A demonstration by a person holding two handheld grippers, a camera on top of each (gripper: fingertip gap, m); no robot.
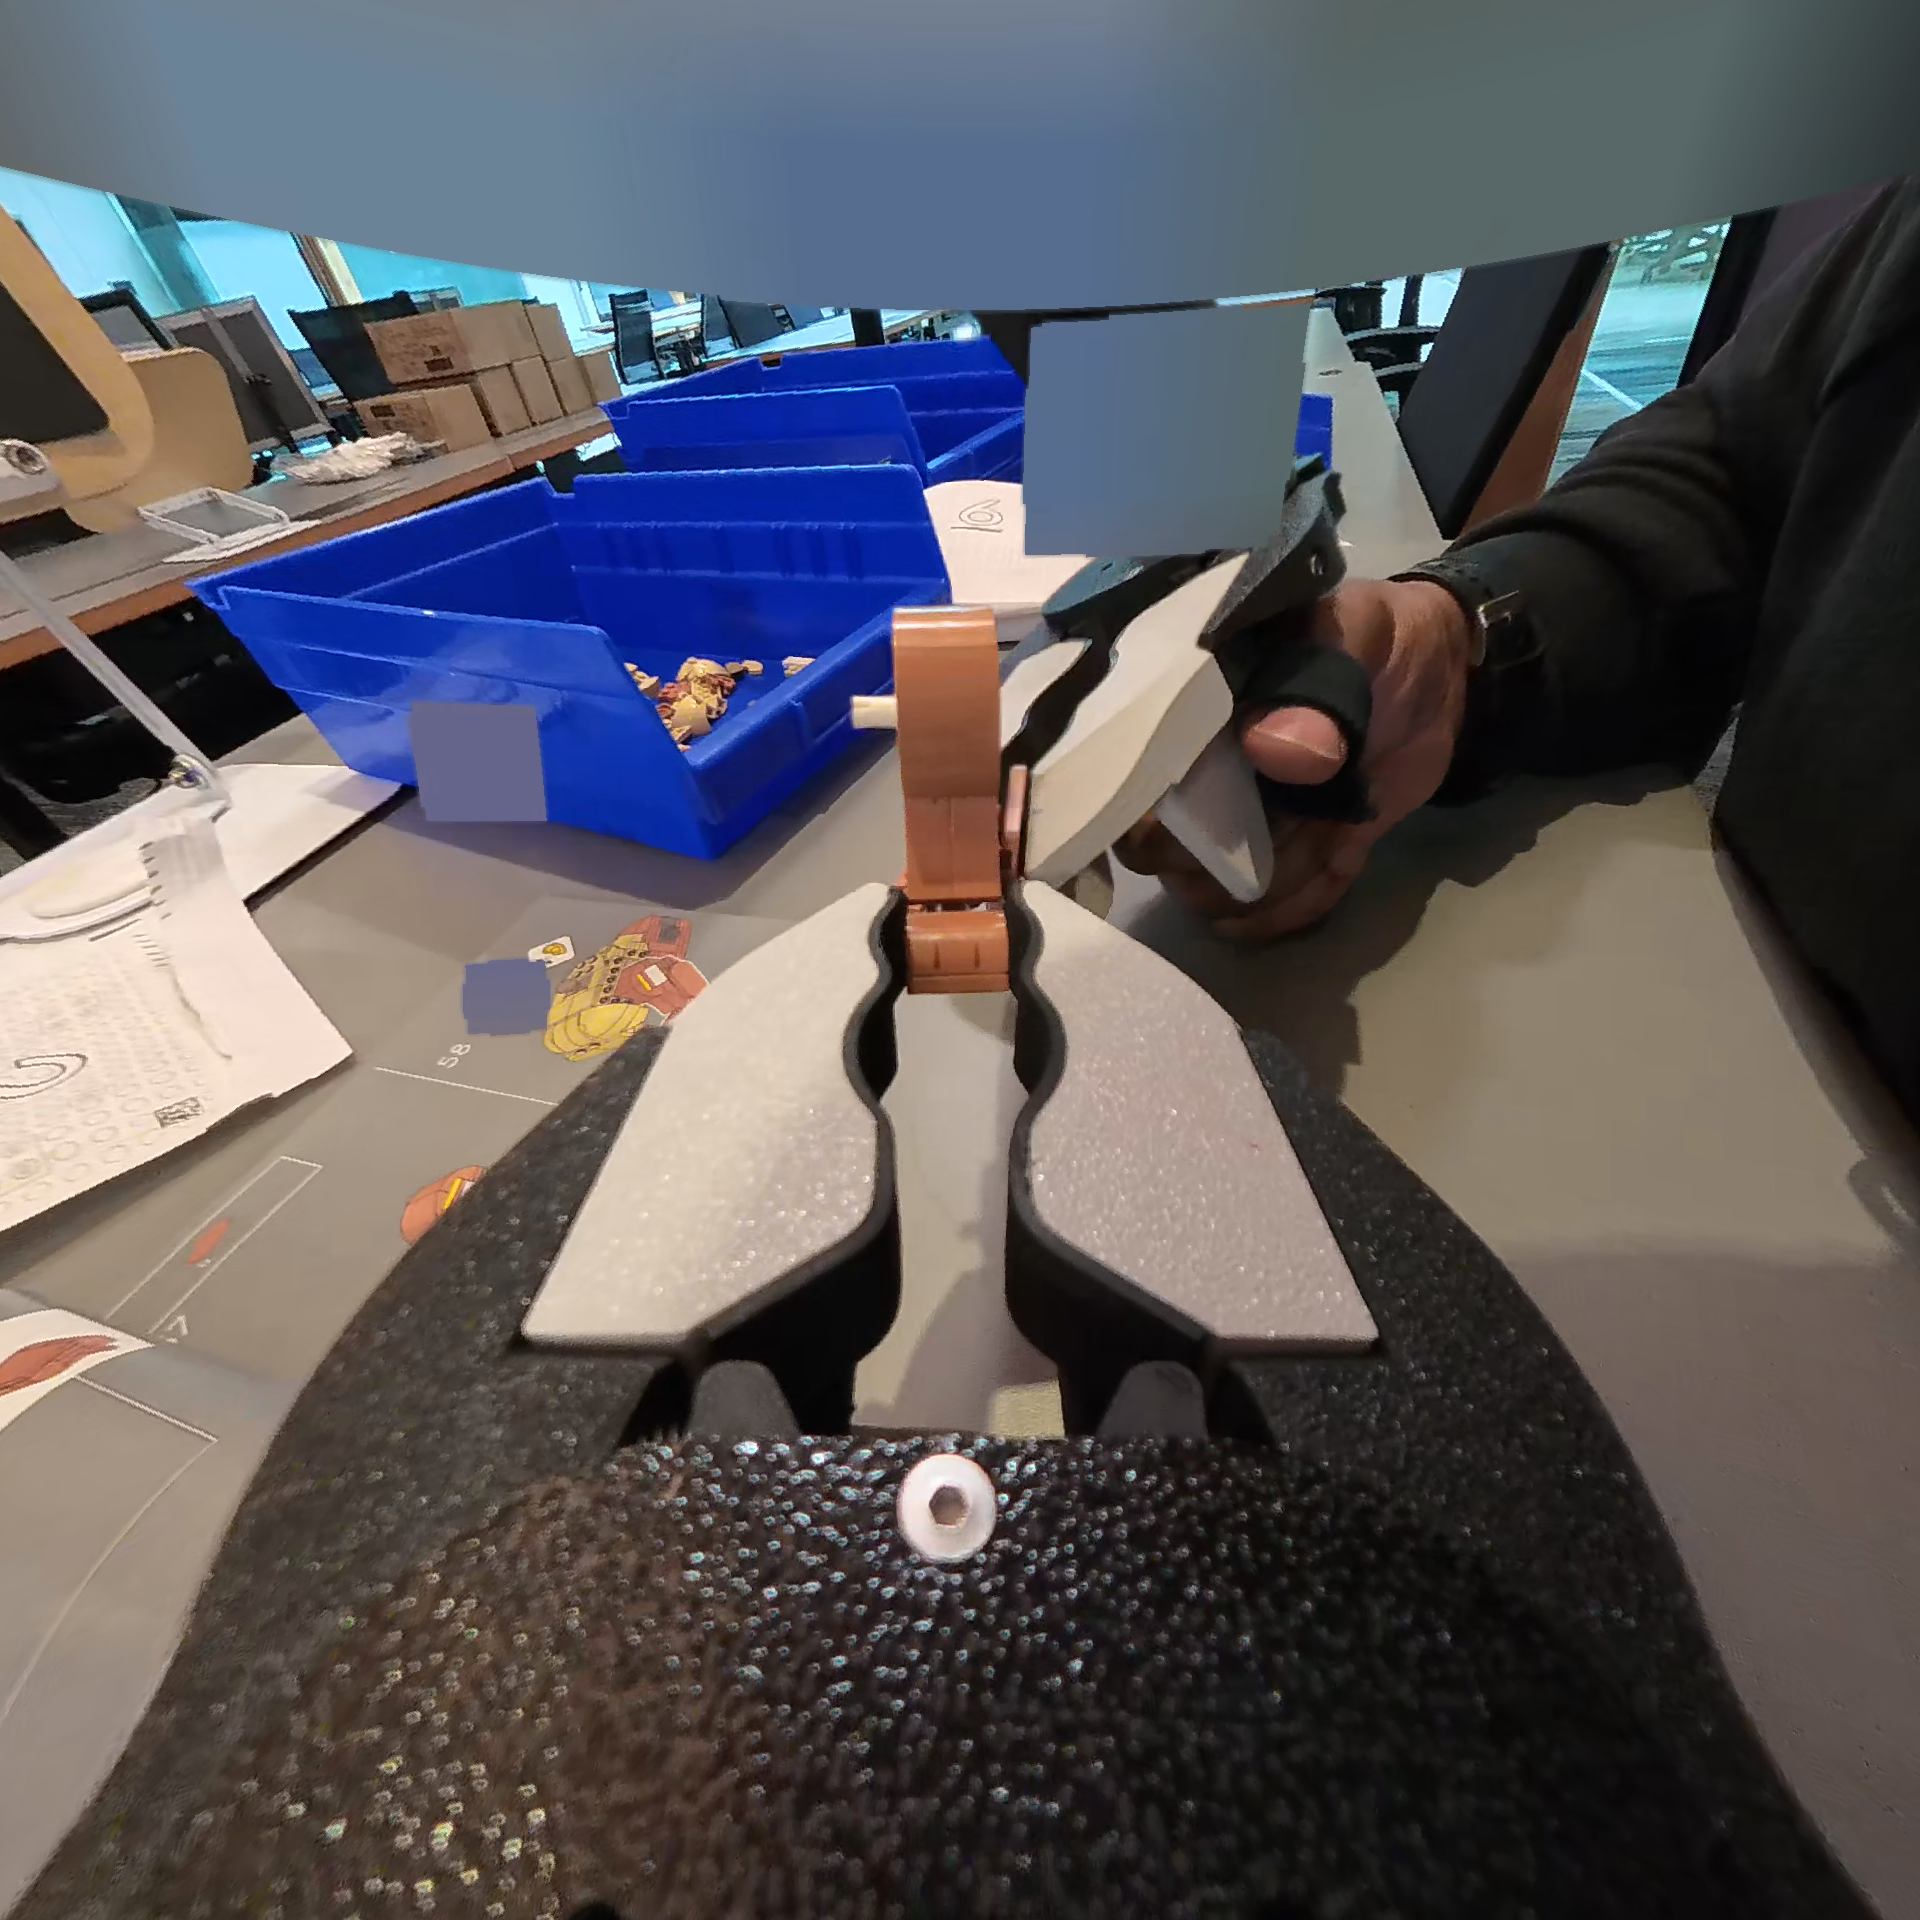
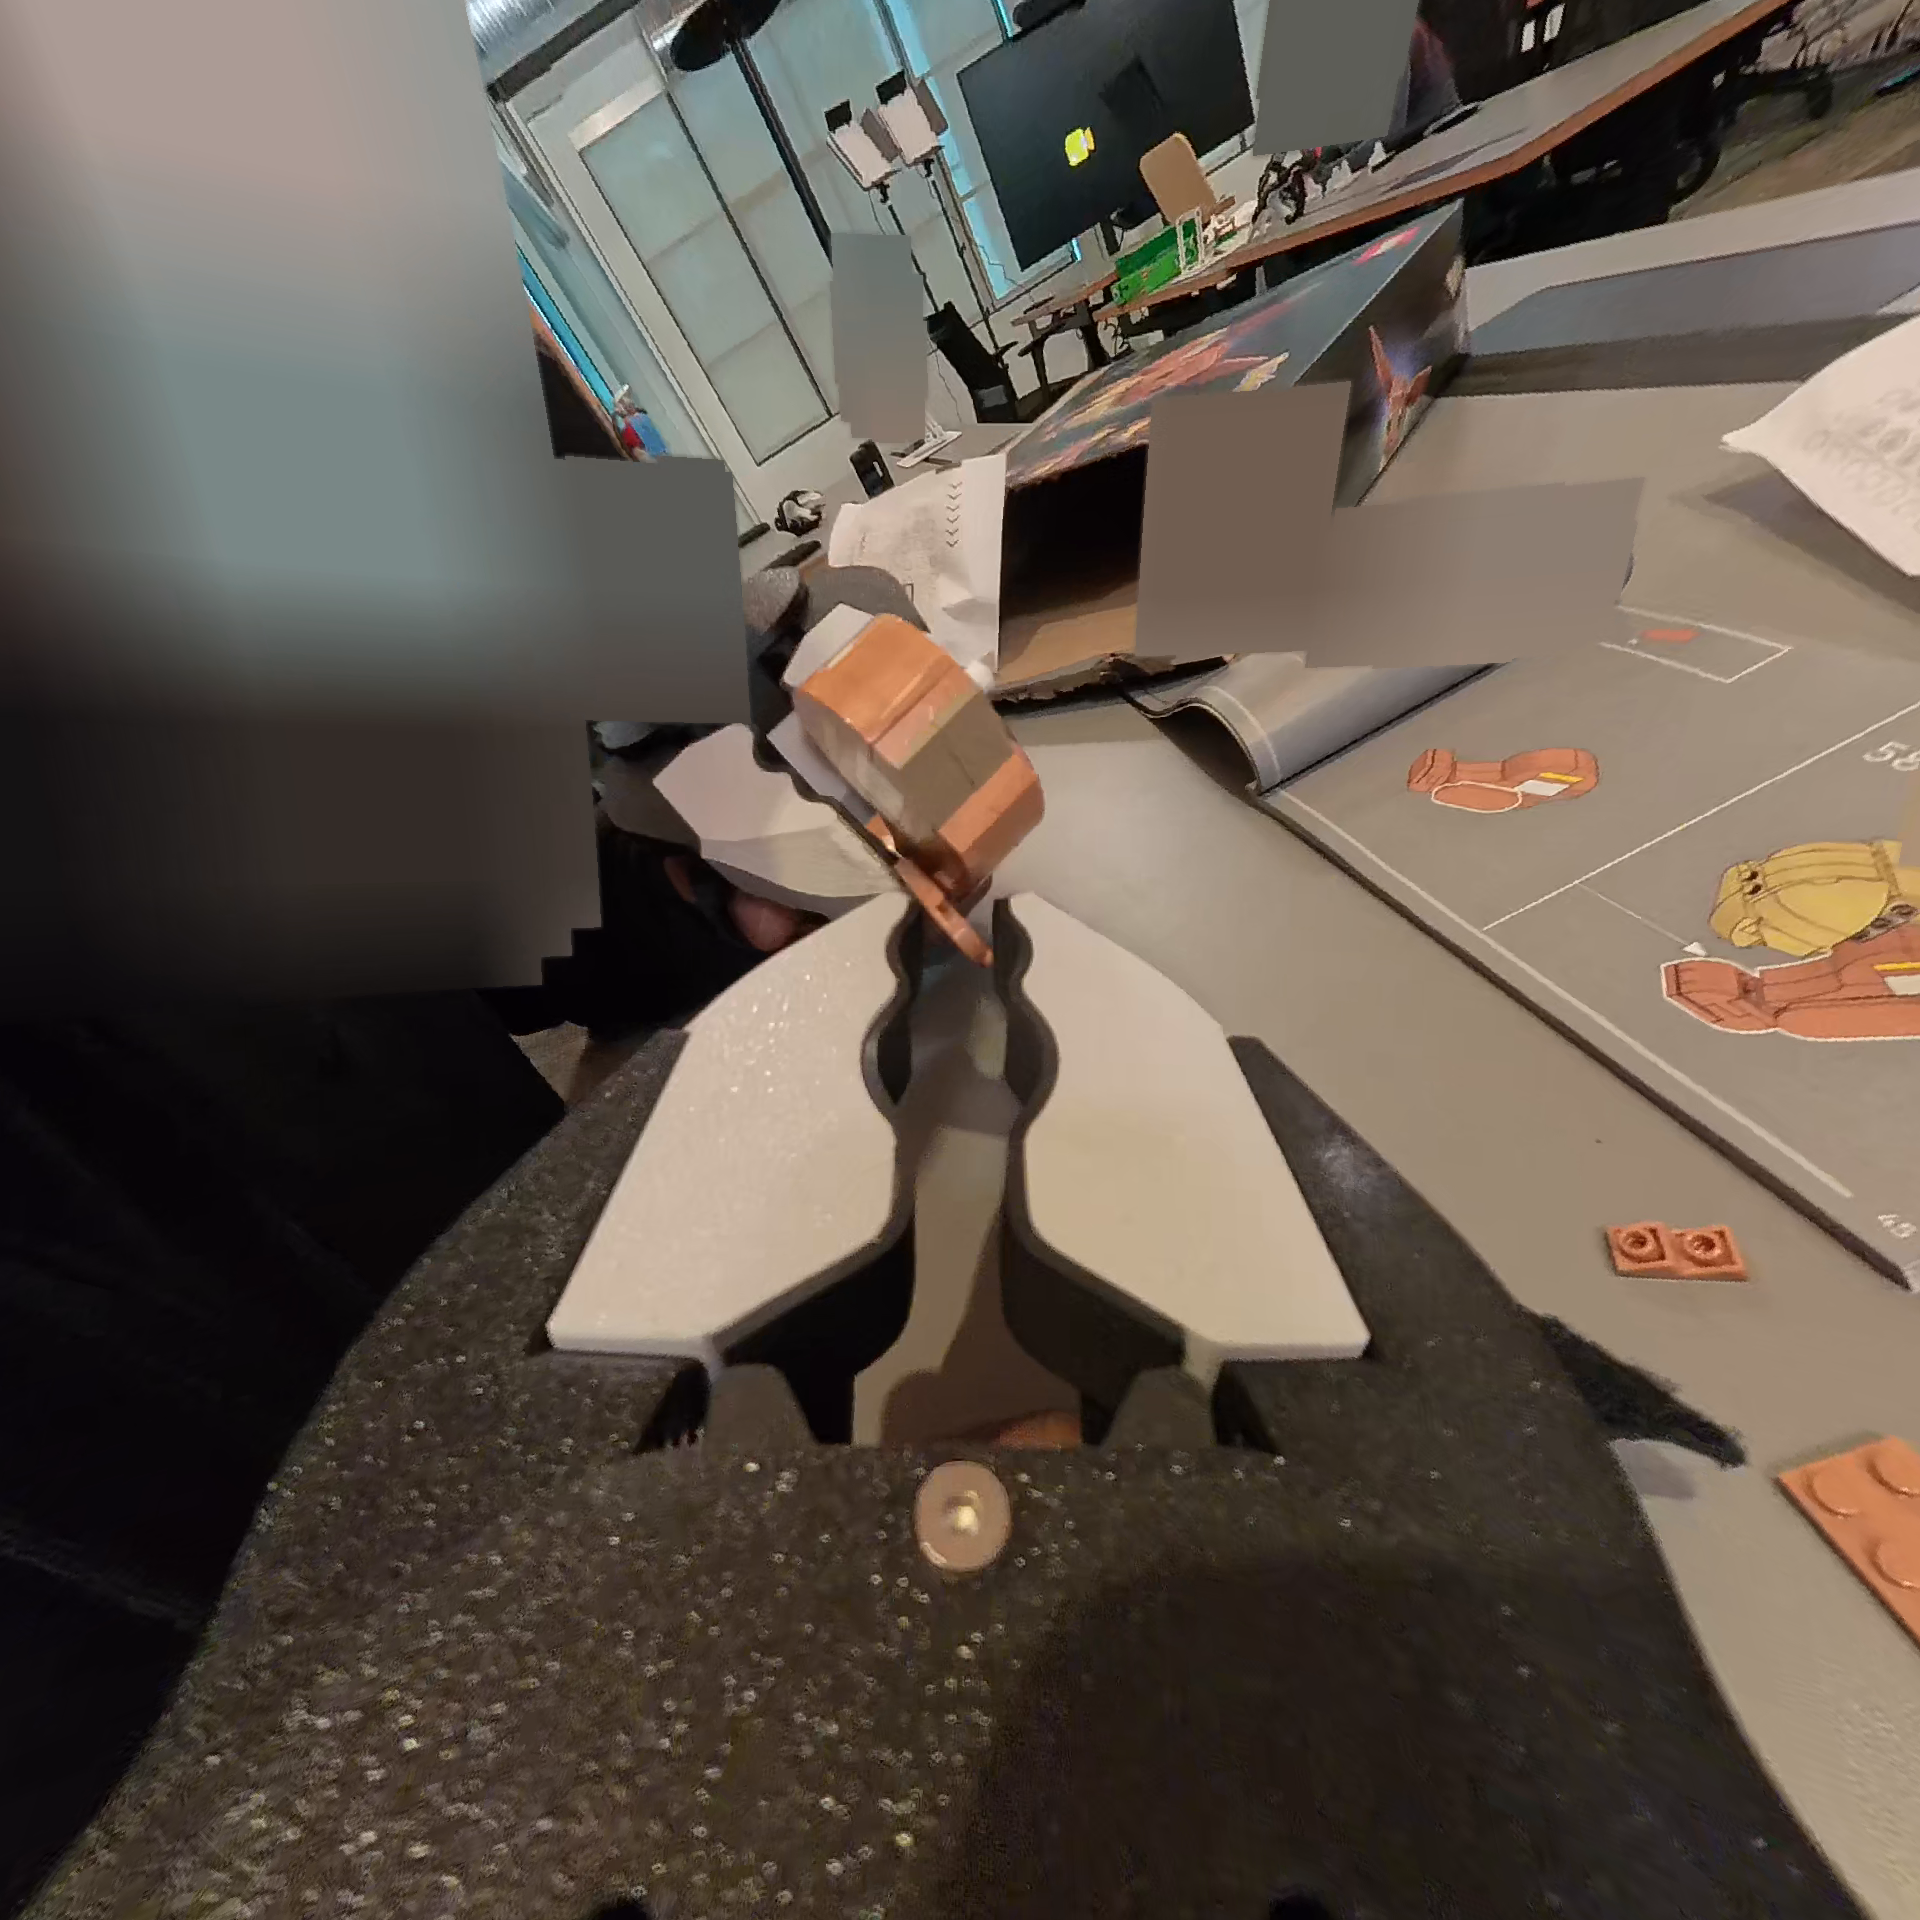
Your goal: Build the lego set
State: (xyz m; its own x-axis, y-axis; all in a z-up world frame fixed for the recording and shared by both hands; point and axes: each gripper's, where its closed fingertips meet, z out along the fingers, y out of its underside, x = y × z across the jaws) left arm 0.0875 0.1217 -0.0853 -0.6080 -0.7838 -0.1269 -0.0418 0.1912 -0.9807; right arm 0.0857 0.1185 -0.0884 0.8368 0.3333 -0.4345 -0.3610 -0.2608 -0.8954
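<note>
Far left on the counter (image 1: 1455, 1091): white printed sheets (image 1: 125, 1039), then an open instruction booklet (image 1: 582, 997) showing the brown-and-yellow model. Behind it, a blue bin (image 1: 582, 665) with loose tan and brown pieces.

Centre: left gripper (image 1: 956, 951), fingers clamped on the base of a brown brick assembly (image 1: 945, 748), pads pressing both sides. The assembly stands upright above the fingertips, off the counter, a cream peg poking from its left side.

Right: right gripper (image 2: 951, 935) angled in at the assembly's side. A thin brown plate (image 2: 951, 925) sits between its fingers, which stand slightly apart; the plate lies against the assembly's lower end. Whether the pads grip it, cannot tell.

Judgement: keep the left clamp steady and low on the base; press the plate square to the studs, not at a slant. Spare brown plates (image 2: 1673, 1252) lie farther right.
</note>
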